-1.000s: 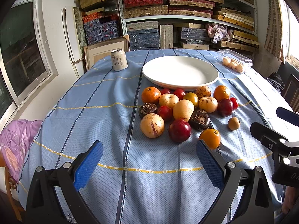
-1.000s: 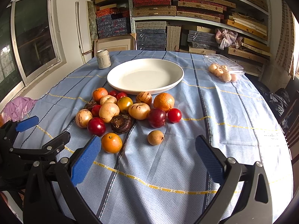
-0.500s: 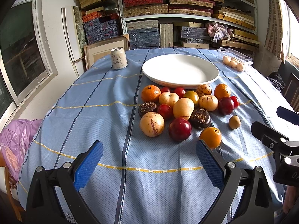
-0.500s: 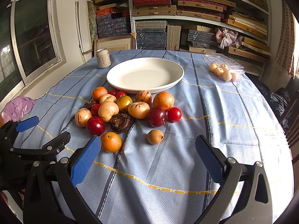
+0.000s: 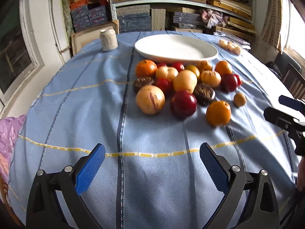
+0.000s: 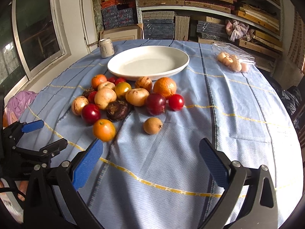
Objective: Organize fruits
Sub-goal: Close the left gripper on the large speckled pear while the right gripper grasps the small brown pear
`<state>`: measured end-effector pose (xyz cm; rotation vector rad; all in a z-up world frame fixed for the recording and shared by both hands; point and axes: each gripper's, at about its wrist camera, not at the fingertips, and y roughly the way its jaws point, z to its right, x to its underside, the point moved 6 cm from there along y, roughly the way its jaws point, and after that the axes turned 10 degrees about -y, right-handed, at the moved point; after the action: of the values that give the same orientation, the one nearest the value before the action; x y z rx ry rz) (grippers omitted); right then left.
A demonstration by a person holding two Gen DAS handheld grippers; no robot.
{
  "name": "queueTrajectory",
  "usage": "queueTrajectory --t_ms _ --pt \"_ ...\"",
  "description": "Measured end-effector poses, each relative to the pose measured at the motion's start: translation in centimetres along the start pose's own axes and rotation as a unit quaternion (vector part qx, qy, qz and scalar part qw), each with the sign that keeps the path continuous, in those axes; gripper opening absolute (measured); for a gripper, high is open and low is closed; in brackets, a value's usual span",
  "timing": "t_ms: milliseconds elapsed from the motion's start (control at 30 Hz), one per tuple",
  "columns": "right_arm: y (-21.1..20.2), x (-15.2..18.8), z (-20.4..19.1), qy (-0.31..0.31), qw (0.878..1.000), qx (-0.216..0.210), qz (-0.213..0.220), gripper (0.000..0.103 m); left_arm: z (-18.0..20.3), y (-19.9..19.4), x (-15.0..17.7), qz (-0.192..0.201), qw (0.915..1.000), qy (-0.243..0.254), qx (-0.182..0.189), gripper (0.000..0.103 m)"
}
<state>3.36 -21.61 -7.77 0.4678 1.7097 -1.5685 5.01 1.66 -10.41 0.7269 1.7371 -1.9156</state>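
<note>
Round table under a light blue tablecloth crossed by yellow and dark blue lines, seen low from the near edge by two handheld grippers.

In the foreground of the left wrist view, left gripper held above bare cloth, its two blue-padded fingers spread wide apart with nothing between them. In the foreground of the right wrist view, right gripper likewise spread wide and holding nothing, poised above the cloth just short of the fruit.

Near the middle of the table, a loose cluster of fruits lying directly on the cloth, just in front of a large white plate with nothing on it. Closest to the grippers, a small orange, slightly blurred, just beside the right gripper's left fingertip. To its right, set a little apart from the pile, a small tan round fruit. Behind these, a dark red plum, a dark brown wrinkled fruit, pale yellow streaked fruits, red tomatoes and a larger orange close to the plate's rim.

Farther back on the left, a pale drink can standing upright. At the far right, a clear plastic box of pale round fruits. Beyond the table, shelves stacked with boxes.
</note>
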Motion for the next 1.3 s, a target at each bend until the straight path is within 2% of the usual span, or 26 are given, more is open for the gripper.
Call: queueTrajectory --t_ms 100,200,300,400,533,633,700,867,933,1000,1100,1233,1300 --pt "0.3 0.2 0.1 -0.022 1.0 0.006 0.004 0.099 0.2 0.2 0.1 -0.006 0.9998 0.012 0.018 0.1" --pt "0.4 0.0 0.0 -0.051 0.999 0.001 0.015 0.099 0.2 1.1 -0.7 -0.013 0.9996 0.02 0.016 0.1" --pt "0.4 -0.3 0.4 -0.054 0.998 -0.012 0.024 0.099 0.3 2.3 -1.9 -0.029 0.9993 0.018 0.014 0.1" --pt "0.8 -0.7 1.0 -0.051 0.998 -0.034 0.013 0.099 0.0 3.3 -3.1 -0.038 0.9989 0.012 0.026 0.1" --pt "1.8 -1.7 2.1 -0.049 0.998 -0.029 0.0 0.099 -0.4 4.7 -4.6 -0.04 0.999 0.005 0.018 0.1" --pt "2.9 -2.4 2.5 -0.049 0.998 -0.032 -0.002 0.091 -0.4 5.5 -5.1 -0.055 0.9976 -0.013 0.04 0.1" --pt "3.5 -2.5 2.4 -0.053 0.998 -0.032 -0.004 0.079 -0.2 5.6 -5.1 -0.06 0.9967 -0.016 0.052 0.099" --pt "4.6 -2.4 2.6 -0.052 0.998 -0.038 -0.007 0.079 0.2 5.7 -5.0 -0.063 0.9942 -0.016 0.085 0.089" --pt "4.7 -2.4 2.9 -0.045 0.998 -0.04 -0.005 0.079 0.6 5.6 -5.0 -0.06 0.9934 -0.007 0.097 0.077" --pt "4.7 -2.4 3.3 -0.038 0.998 -0.044 -0.004 0.079 0.8 5.5 -4.9 -0.058 0.9925 -0.001 0.107 0.072" --pt "4.8 -2.3 4.0 -0.021 0.998 -0.052 -0.004 0.079 0.4 5.5 -5.0 -0.058 0.991 -0.007 0.12 0.069" --pt "4.8 -2.4 4.5 -0.008 0.998 -0.06 -0.002 0.079 -0.5 5.9 -5.8 -0.061 0.9882 -0.039 0.135 0.069" --pt "4.9 -2.3 4.5 -0.007 0.998 -0.06 -0.004 0.078 -0.7 6.0 -6.1 -0.059 0.9887 -0.044 0.131 0.069"
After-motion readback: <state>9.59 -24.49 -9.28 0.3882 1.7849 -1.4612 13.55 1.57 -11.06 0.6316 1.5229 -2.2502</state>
